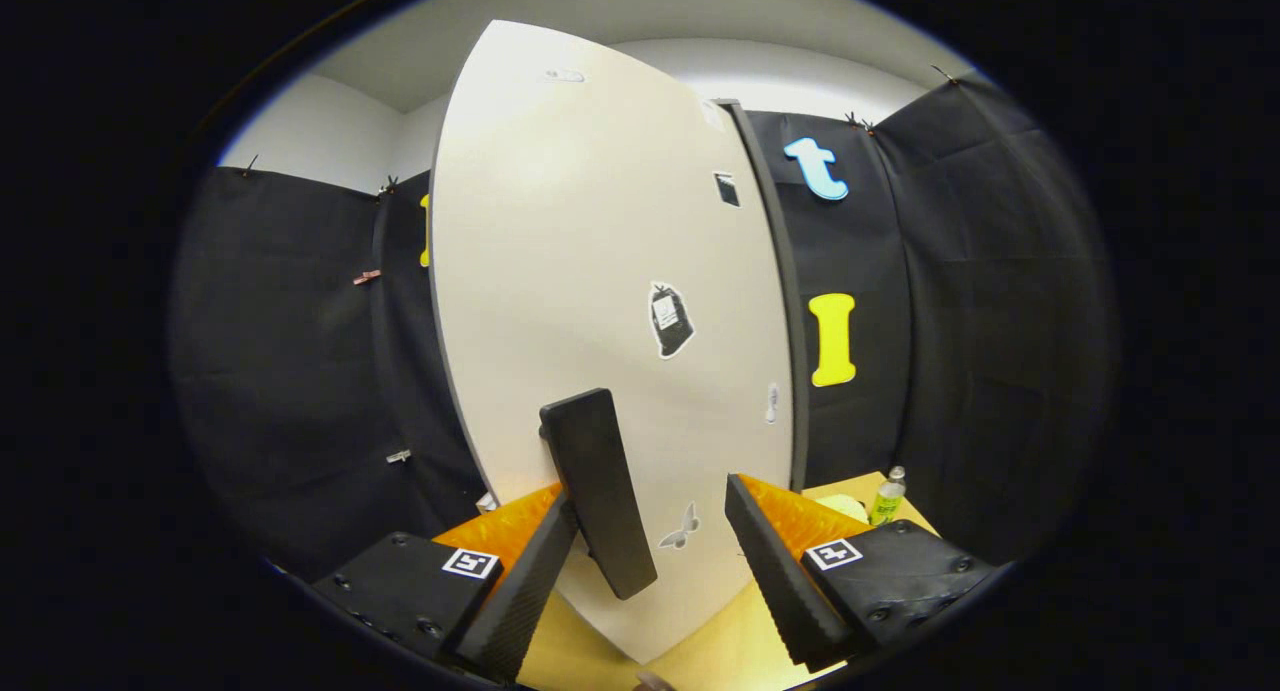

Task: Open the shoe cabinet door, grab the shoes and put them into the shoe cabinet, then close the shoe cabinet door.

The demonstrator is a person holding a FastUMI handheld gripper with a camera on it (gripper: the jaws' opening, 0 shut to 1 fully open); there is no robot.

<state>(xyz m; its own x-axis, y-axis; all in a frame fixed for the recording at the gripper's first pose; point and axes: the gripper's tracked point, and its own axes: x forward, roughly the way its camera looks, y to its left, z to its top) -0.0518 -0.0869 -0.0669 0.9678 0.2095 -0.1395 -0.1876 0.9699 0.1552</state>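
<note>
The tall white flat-panel shoe cabinet door (pixel 600 271) takes up most of the gripper view, standing on a pale yellow wooden tabletop (pixel 730 641) with a dark edge strip running down its far side; whether it is fully closed or slightly ajar cannot be told from this angle, and the shoes and the cabinet's inside are hidden. A long black bar-shaped handle (pixel 598 491) stands out from the door's lower part, tilted a little. The gripper (pixel 640 561) sits close to the door with its fingers spread wide: the left finger lies against or just beside the handle's lower side, the right finger stands well apart from it, so nothing is pinched. This could fit either pulling the door open or pushing it shut. The risk, as a judgement, is that one-sided contact lets the finger slide off the smooth bar, or that a push off the handle's line makes the door swing unevenly. A small clear bottle with a green label (pixel 887 498) stands on the tabletop beyond the right finger, and a wide sweep could knock it. Small stickers dot the door, one dark bag-shaped (pixel 669 320), one butterfly-shaped (pixel 681 530); any writing on them is too small to read.
</note>
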